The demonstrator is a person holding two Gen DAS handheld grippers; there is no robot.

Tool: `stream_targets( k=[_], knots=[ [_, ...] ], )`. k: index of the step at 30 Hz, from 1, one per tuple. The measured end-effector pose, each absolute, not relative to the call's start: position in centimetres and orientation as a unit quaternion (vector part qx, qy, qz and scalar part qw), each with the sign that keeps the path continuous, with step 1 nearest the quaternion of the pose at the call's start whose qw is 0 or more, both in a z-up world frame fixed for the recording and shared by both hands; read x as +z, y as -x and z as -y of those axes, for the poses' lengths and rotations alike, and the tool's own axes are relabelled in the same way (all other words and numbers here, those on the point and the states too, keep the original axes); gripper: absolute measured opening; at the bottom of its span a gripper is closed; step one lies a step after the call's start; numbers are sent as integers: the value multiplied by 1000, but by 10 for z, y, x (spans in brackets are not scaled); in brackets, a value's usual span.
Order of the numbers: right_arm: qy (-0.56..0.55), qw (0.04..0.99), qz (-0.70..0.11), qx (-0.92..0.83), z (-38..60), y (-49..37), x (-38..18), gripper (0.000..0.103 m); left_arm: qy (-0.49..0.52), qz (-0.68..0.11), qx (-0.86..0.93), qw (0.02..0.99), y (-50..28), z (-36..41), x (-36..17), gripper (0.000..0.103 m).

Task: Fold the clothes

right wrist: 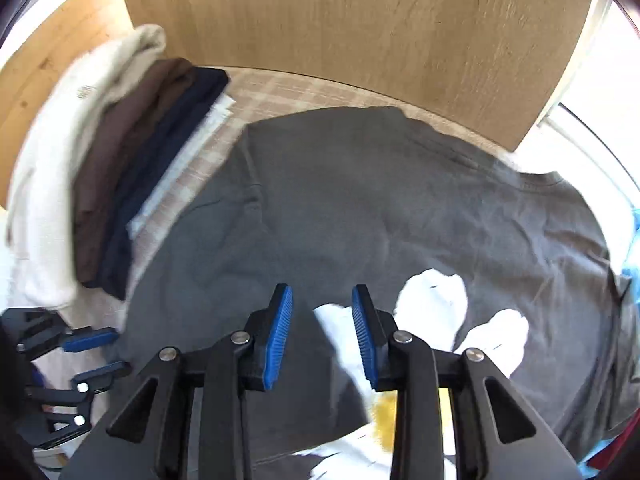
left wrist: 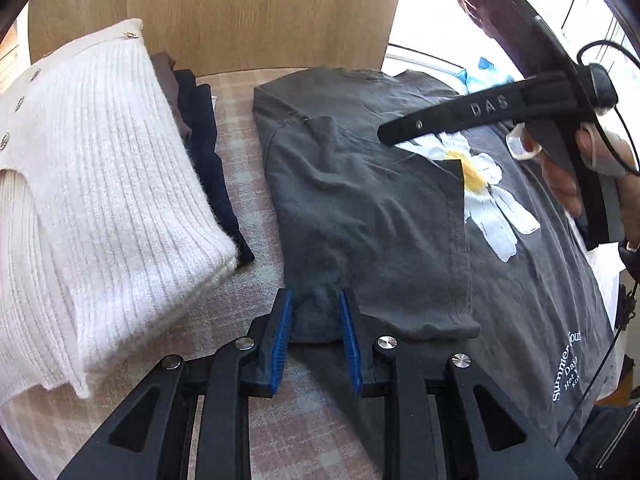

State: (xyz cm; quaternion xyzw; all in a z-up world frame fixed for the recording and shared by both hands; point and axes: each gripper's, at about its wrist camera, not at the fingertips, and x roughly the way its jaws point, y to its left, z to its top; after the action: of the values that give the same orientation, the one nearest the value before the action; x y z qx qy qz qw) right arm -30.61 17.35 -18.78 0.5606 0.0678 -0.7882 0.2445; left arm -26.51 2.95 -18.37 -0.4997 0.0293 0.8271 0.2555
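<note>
A dark grey T-shirt [left wrist: 368, 208] with a white daisy print [left wrist: 486, 188] lies on the checked bed cover, its left side and sleeve folded inward over the print. My left gripper [left wrist: 316, 300] is open, its blue pads either side of a bunched bit of the folded sleeve edge. My right gripper [right wrist: 322, 300] is open and empty, hovering above the shirt [right wrist: 360, 200] near the daisy [right wrist: 436, 300]. The right gripper also shows in the left wrist view [left wrist: 384, 132] above the shirt. The left gripper shows at the lower left of the right wrist view [right wrist: 98, 352].
A stack of folded clothes sits left of the shirt: a white ribbed cardigan [left wrist: 92, 184] on top, brown [right wrist: 120, 152] and navy [right wrist: 160, 172] garments under it. A wooden board [left wrist: 240, 12] stands behind. Light blue cloth [left wrist: 480, 76] lies at the far right.
</note>
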Motion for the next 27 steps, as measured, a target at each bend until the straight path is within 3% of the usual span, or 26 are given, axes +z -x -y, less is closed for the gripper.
stream_targets(
  k=[5, 6, 7, 11, 18, 23, 27],
  knots=[
    [-546, 289, -216, -756, -136, 264, -224, 33, 489, -9, 841, 234, 217, -14, -159, 23],
    [-538, 287, -236, -757, -135, 259, -232, 37, 487, -4, 844, 225, 202, -8, -155, 23],
    [-532, 281, -249, -759, -136, 257, -238, 48, 486, 8, 848, 212, 182, 1, -150, 23],
    [-528, 287, -234, -764, -140, 255, -242, 50, 482, 75, 860, 146, 92, 35, -137, 23],
    [-500, 369, -310, -719, -103, 209, -296, 50, 506, 151, 848, 35, -70, 34, -158, 30],
    [-510, 412, -252, -712, -121, 206, -288, 50, 527, 171, 830, 65, -109, 22, -193, 30],
    [-483, 429, -269, -714, -131, 193, -275, 50, 540, 157, 819, 115, -109, 17, -220, 32]
  ],
)
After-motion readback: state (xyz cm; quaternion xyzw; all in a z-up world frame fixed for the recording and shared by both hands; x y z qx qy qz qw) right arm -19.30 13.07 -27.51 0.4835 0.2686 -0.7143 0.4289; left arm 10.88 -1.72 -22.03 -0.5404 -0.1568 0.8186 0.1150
